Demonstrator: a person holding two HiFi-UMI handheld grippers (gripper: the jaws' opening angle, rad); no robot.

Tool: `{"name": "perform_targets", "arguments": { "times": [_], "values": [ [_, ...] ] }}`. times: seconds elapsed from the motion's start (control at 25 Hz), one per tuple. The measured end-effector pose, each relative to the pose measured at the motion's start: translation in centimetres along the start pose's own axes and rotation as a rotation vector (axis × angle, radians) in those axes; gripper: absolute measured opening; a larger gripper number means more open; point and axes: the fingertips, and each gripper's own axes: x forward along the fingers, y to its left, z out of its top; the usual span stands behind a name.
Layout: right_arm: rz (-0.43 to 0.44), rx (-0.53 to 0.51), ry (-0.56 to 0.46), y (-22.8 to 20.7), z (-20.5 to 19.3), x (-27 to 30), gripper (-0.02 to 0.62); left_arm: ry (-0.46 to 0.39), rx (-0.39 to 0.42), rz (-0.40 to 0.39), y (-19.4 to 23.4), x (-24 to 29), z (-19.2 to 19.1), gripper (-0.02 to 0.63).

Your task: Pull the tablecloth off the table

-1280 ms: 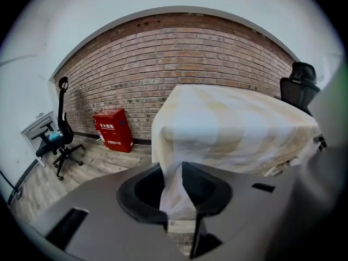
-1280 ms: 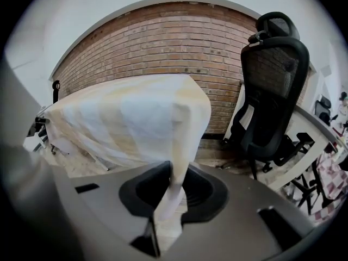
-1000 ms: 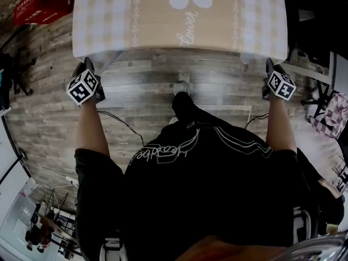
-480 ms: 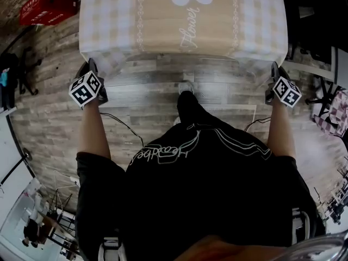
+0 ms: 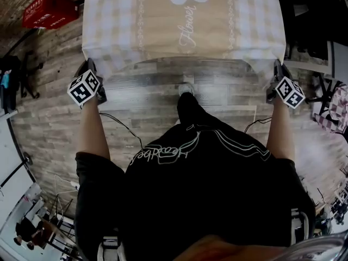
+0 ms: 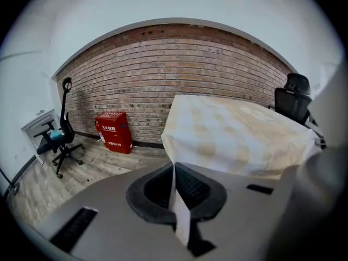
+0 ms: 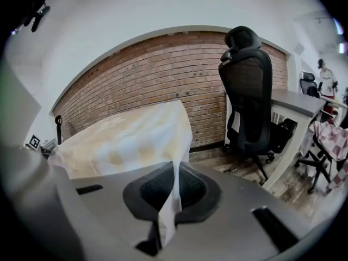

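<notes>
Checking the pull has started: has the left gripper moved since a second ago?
Yes, slightly. In the head view the left gripper, shut on the tablecloth, has shifted left relative to the red box on the floor.

The tablecloth (image 5: 185,20) is thin, matt woven cloth, soft enough to hang in loose folds at its corners, printed in pale beige and white checks. The left tool (image 6: 176,194) and the right tool (image 7: 169,196) have smooth, matt grey plastic bodies, and their pads (image 6: 198,186) are black with a fine ribbed, rubbery-looking grain. The floor (image 5: 136,99) is grey wood-grain plank with a faint sheen. The wall (image 6: 179,69) is rough bare brick with recessed mortar lines. The red cabinet (image 6: 114,132) has a smooth painted face. The office chair (image 7: 247,86) is matt black. The person's shirt (image 5: 206,189) is matt black cloth.
</notes>
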Motion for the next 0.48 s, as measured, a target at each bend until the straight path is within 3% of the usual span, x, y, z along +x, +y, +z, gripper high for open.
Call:
{"name": "perform_targets", "arguments": {
  "times": [0.48],
  "values": [
    [0.0, 0.004, -0.021, 0.9, 1.0, -2.2, -0.003, -0.012, -0.002, -0.017, 0.2, -2.1, 0.9, 0.006]
  ]
}}
